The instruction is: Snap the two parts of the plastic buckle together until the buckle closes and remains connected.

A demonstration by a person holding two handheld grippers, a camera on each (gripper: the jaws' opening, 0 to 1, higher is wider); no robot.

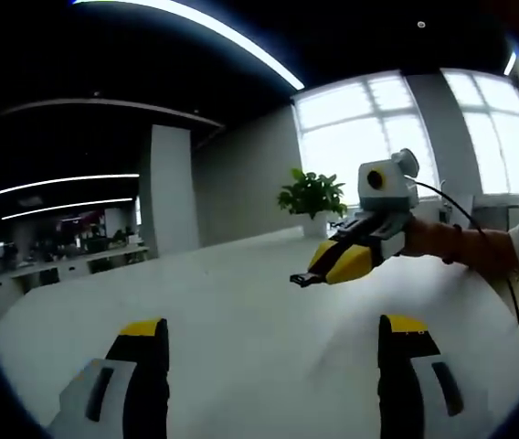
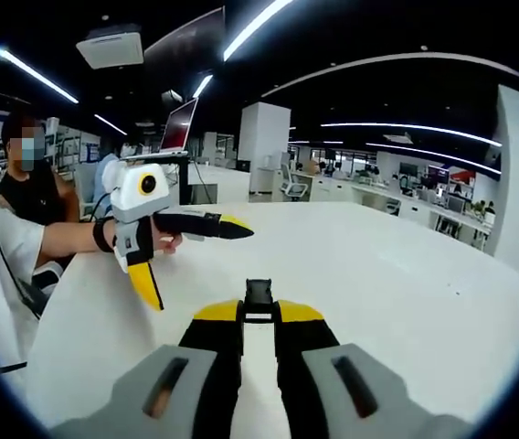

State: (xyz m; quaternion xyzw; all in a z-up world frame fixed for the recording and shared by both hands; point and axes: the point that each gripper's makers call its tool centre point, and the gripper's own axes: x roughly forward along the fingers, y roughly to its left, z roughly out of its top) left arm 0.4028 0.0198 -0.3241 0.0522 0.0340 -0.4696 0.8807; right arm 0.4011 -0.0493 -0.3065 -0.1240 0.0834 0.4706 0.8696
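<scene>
Currently, in the left gripper view, the left gripper (image 1: 273,352) is held above the white table (image 1: 241,302) with its yellow-tipped jaws standing wide apart and nothing between them. Further right in that view, the right gripper (image 1: 319,273) is seen raised over the far side of the table, its jaws drawn together on a small black buckle part (image 1: 301,278) that juts from the tips. A potted plant (image 1: 312,196) is noted behind it near the table's far edge, below the windows.

In the right gripper view, the left gripper (image 2: 200,256) is seen at the left, over the table's left edge, one black jaw pointing along the table and the other yellow-tipped jaw hanging down; it is carried by a hand. At centre, the right gripper's own jaws are clamped on the black buckle part (image 2: 259,299), which sticks forward past the tips, presumably so its mating end is left free. A laptop (image 2: 177,126) is noted beyond.

A second buckle part cannot be made out. The open left jaws are judged ready to take it; joining is not yet begun.
</scene>
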